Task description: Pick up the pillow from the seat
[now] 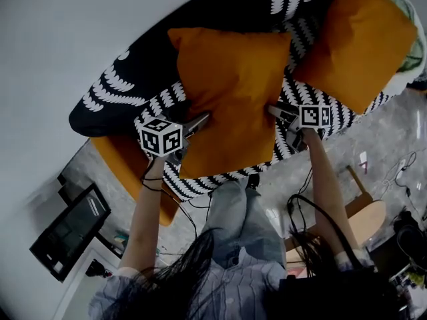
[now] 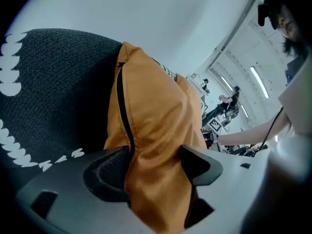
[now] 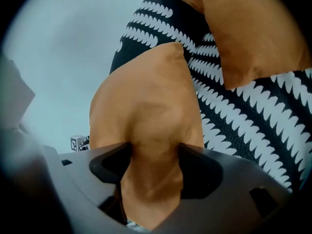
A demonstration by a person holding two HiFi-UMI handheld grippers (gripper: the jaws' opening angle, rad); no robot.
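The left gripper (image 1: 197, 122) stands with its jaws spread wide over the near left corner of the square orange fabric pillow (image 1: 230, 99). In the left gripper view (image 2: 156, 152) that corner fills the gap, the cloth touches both inner faces, and a black zip line (image 2: 124, 116) runs up the pillow's (image 2: 156, 111) edge beside the left jaw. The right gripper (image 1: 280, 112) is just as wide open at the pillow's near right corner. In its own view (image 3: 154, 150) the orange corner (image 3: 146, 101) sits between the jaws, narrows where it passes them, and brushes both. Neither gripper shows a firm clamp.

The pillow lies flat on the black upholstered seat with white leaf-like rows (image 1: 127, 89), in the middle of it, with its far edge toward the pale wall (image 1: 80, 19). A second orange pillow (image 1: 363, 39) rests to the far right on the same seat, apart from the first, with a strip of patterned cover between them. It shows again at the upper right of the right gripper view (image 3: 253, 33), above the seat's pattern (image 3: 253, 121). The person's forearms (image 1: 143, 212) reach forward from the near side to both grippers.
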